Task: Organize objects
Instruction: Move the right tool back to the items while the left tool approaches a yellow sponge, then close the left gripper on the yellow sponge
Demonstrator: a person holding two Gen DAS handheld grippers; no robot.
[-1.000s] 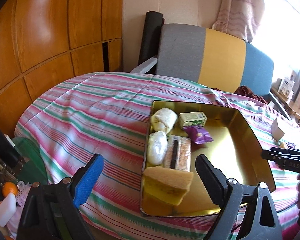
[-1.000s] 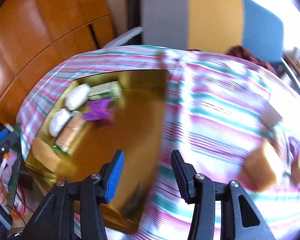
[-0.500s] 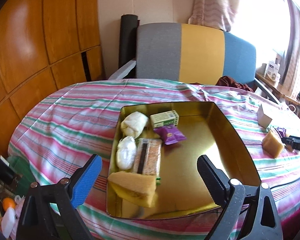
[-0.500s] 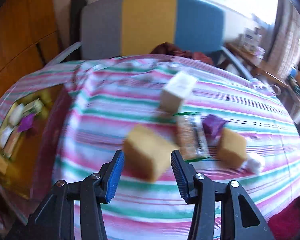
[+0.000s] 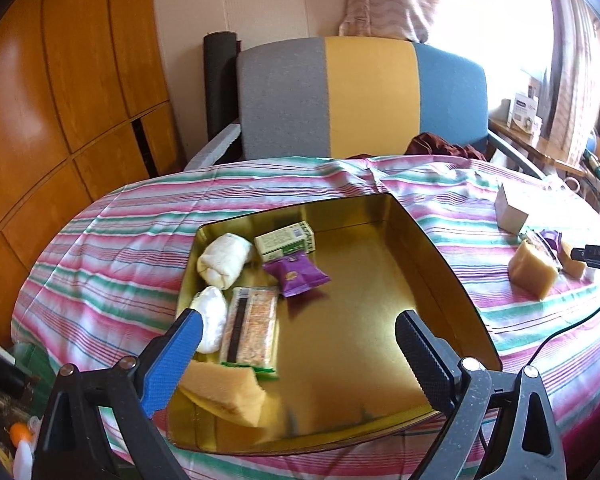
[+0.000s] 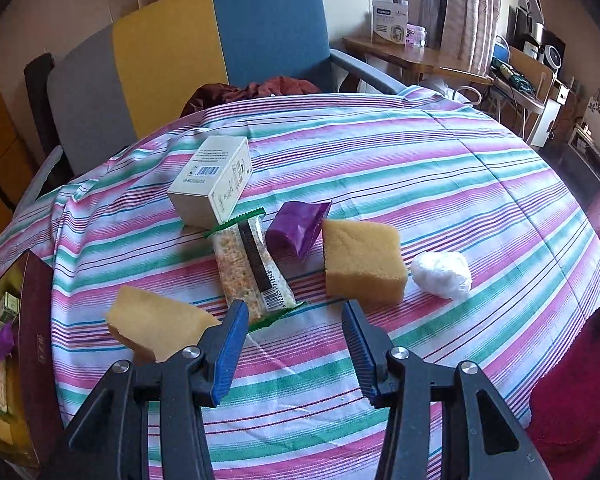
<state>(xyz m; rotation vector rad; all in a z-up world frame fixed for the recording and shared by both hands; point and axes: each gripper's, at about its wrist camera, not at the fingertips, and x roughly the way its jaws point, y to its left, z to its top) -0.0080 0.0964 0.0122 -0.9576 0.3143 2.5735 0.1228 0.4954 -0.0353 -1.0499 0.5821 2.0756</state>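
A gold tin tray (image 5: 428,240) on the striped tablecloth holds a white roll (image 5: 224,258), a green box (image 5: 286,240), a purple packet (image 5: 298,276), a white wad (image 5: 212,318), a cracker pack (image 5: 252,328) and a yellow sponge (image 5: 224,392). My left gripper (image 5: 296,356) is open and empty above the tray's near end. My right gripper (image 6: 294,354) is open and empty over the cloth, just short of a cracker pack (image 6: 250,270), between two yellow sponges (image 6: 362,266) (image 6: 156,326). A purple packet (image 6: 296,228), a white box (image 6: 212,182) and a white wad (image 6: 442,274) lie beyond.
A grey, yellow and blue chair (image 5: 360,96) stands behind the table. Wooden panels (image 5: 60,80) are at the left. A red cushion (image 6: 580,380) lies at the right table edge. The tray's side (image 6: 36,344) shows at the left of the right wrist view.
My right gripper has swung right, from above the tray to the loose objects on the cloth. My left gripper has shifted, so the tray now sits centred between its fingers. Both stay open.
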